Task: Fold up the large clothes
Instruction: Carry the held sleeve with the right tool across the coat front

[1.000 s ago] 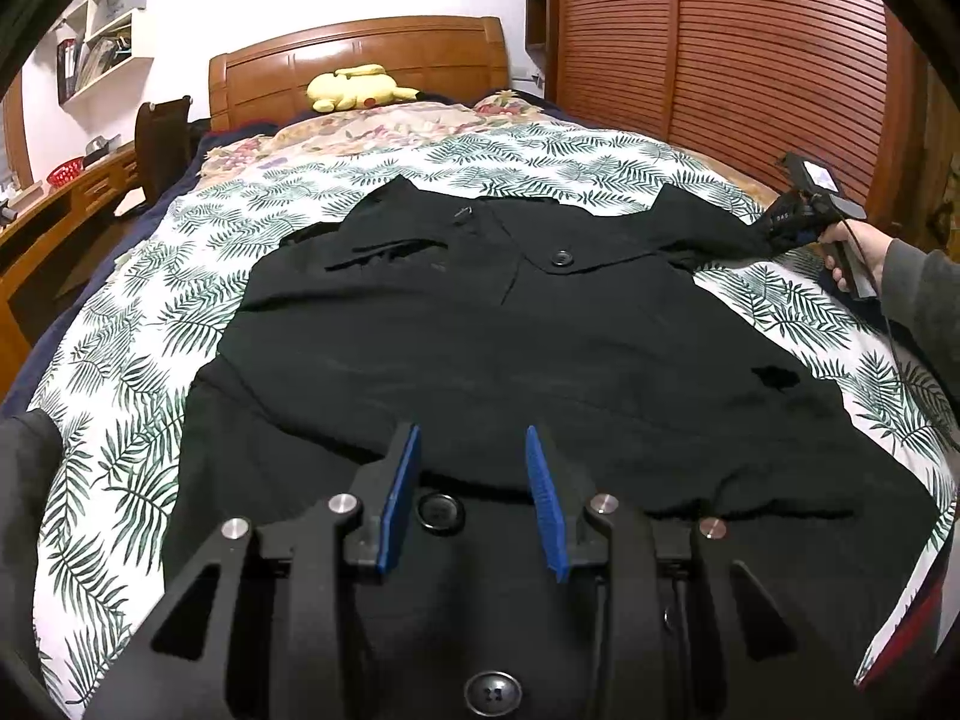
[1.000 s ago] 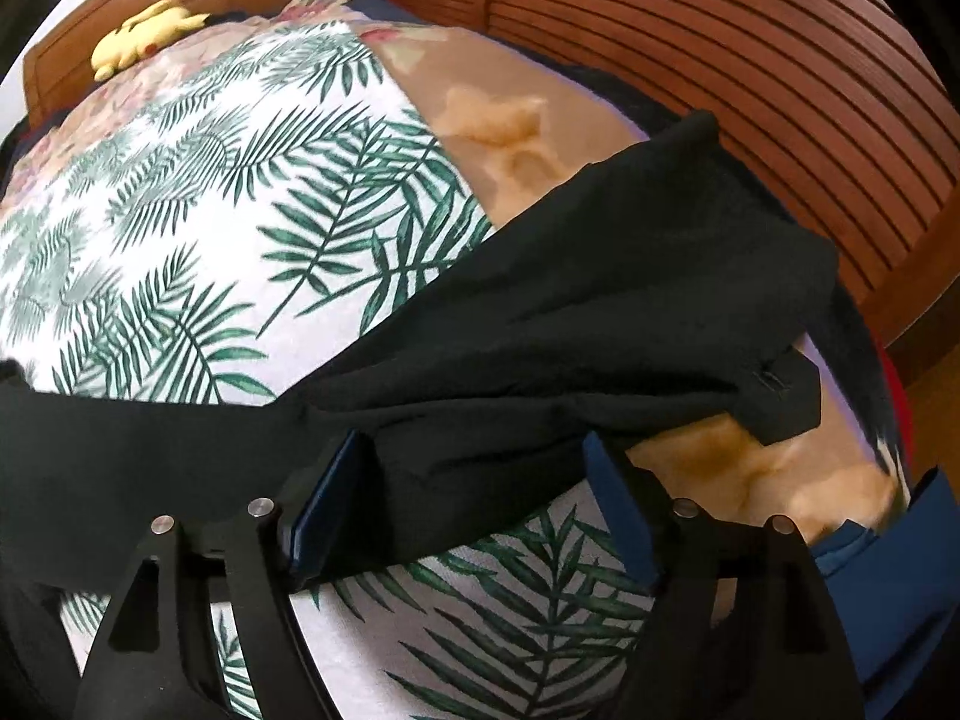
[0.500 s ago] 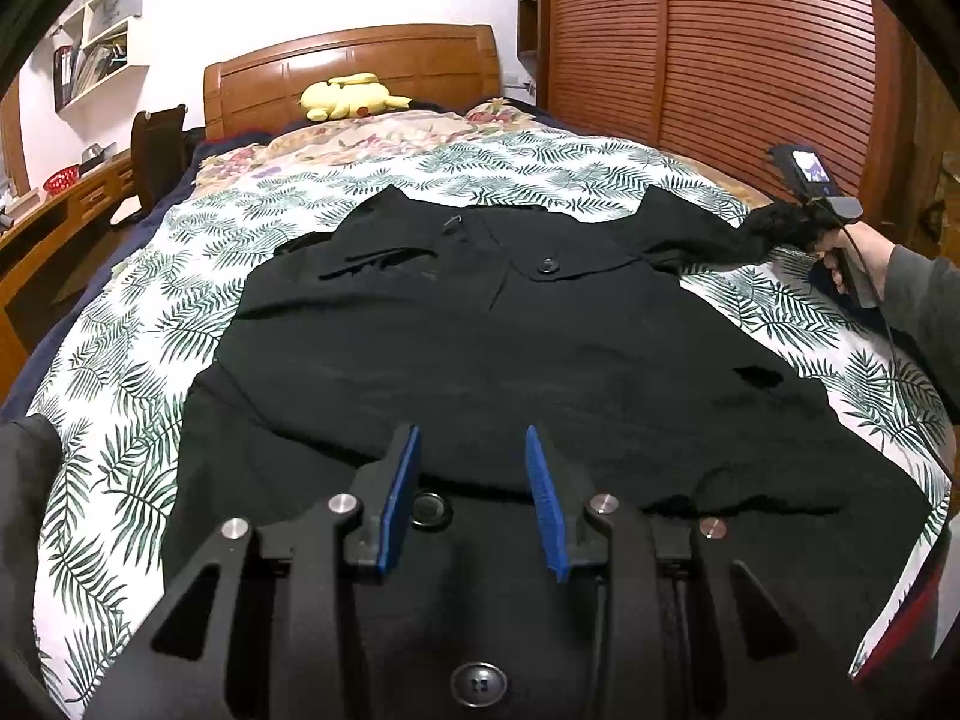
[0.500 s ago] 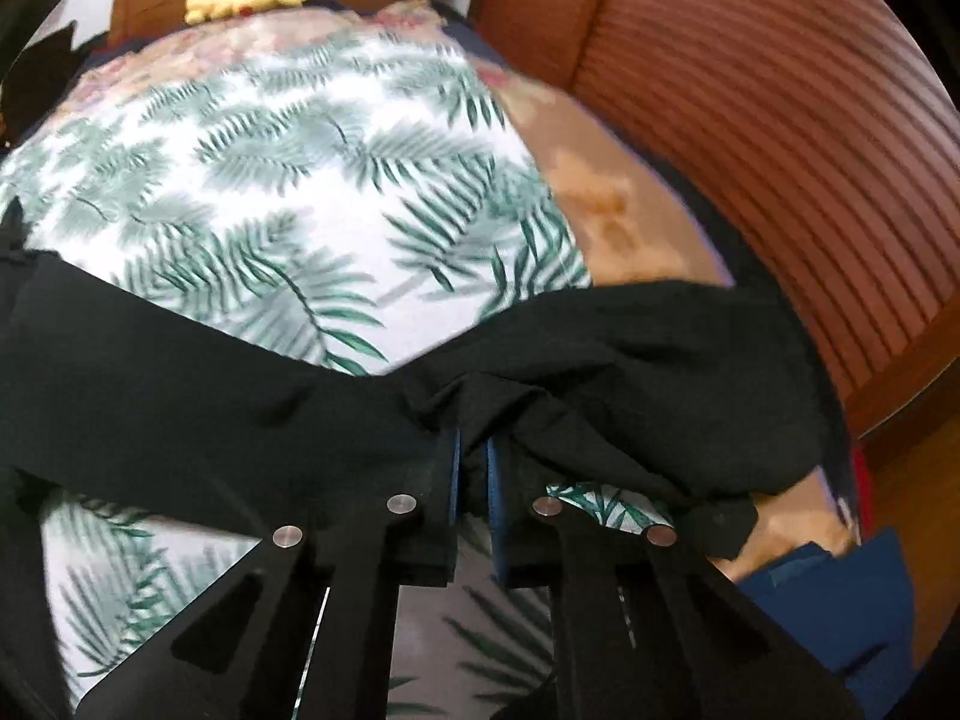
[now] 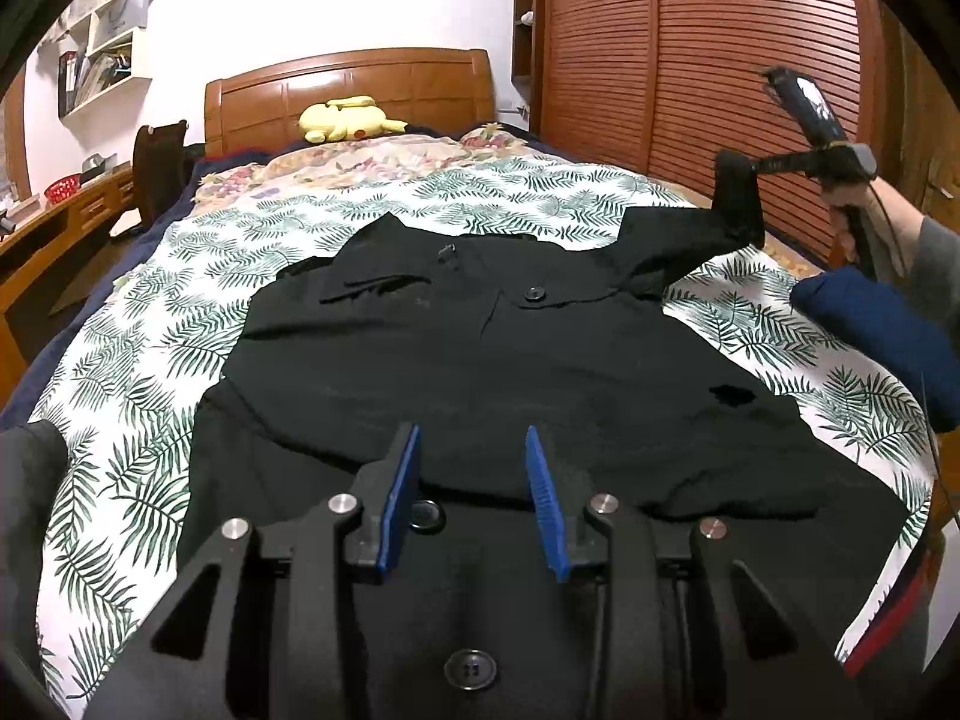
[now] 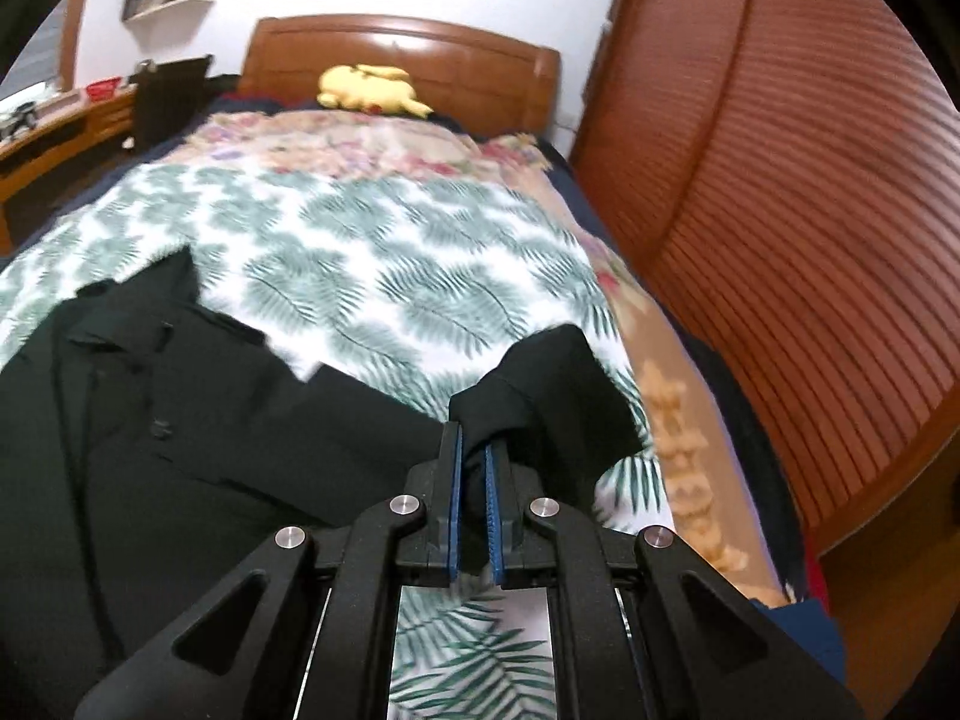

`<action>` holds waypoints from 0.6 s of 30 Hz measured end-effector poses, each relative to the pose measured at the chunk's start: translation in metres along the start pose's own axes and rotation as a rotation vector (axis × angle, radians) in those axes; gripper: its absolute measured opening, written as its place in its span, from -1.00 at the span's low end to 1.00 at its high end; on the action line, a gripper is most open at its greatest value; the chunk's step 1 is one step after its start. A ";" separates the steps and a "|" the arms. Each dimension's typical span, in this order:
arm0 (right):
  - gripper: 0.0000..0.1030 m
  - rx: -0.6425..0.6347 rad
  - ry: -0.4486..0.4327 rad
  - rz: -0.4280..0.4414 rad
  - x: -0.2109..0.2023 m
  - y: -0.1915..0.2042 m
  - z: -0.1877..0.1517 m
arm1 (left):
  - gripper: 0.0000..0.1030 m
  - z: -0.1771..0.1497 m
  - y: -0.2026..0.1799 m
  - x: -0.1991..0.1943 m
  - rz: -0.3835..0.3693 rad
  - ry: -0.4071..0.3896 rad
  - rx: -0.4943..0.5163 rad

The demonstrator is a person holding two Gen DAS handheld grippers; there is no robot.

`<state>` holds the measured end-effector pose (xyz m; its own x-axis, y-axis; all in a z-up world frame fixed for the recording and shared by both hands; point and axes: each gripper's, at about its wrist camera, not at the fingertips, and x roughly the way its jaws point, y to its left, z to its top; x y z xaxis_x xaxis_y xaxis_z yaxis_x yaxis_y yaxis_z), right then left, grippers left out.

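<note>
A large black buttoned coat [image 5: 480, 348] lies spread flat on the leaf-patterned bedspread [image 5: 150, 330], collar toward the headboard. My left gripper [image 5: 473, 495] hangs over the coat's lower part, its blue pads [image 5: 399, 498] apart with a button showing between them and no cloth pinched. My right gripper [image 6: 472, 450] is shut on the end of the coat's right sleeve [image 6: 552, 384] and holds it above the bed. From the left wrist view, the right gripper [image 5: 733, 171] is raised at the bed's right side, with the sleeve [image 5: 678, 246] stretched up to it.
A yellow plush toy [image 5: 342, 118] lies by the wooden headboard [image 5: 360, 81]. Slatted wooden doors [image 5: 690, 60] run along the right of the bed. A desk [image 5: 54, 216] and chair [image 5: 157, 168] stand at the left. A dark blue bundle [image 5: 870, 324] sits at the right edge.
My right gripper closed on the sleeve end, then rose and swung up with it, lifting the sleeve off the bedspread. The left gripper has hardly moved.
</note>
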<state>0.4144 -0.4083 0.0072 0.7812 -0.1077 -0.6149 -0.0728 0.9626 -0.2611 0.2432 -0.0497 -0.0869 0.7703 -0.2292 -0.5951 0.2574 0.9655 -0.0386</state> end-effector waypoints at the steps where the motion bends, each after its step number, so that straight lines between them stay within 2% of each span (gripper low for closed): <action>1: -0.92 -0.010 -0.011 0.005 -0.009 0.008 0.004 | -0.33 0.000 0.001 -0.002 0.000 -0.004 -0.002; 11: -0.92 -0.103 -0.098 0.125 -0.060 0.084 0.018 | -0.33 -0.004 0.004 -0.012 0.008 -0.013 0.008; 18: -0.92 -0.189 -0.126 0.285 -0.090 0.160 0.019 | -0.33 -0.004 0.014 -0.024 0.010 -0.035 -0.006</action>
<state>0.3438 -0.2403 0.0352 0.7824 0.2015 -0.5893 -0.4030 0.8852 -0.2325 0.2258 -0.0300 -0.0759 0.7929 -0.2235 -0.5668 0.2459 0.9686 -0.0379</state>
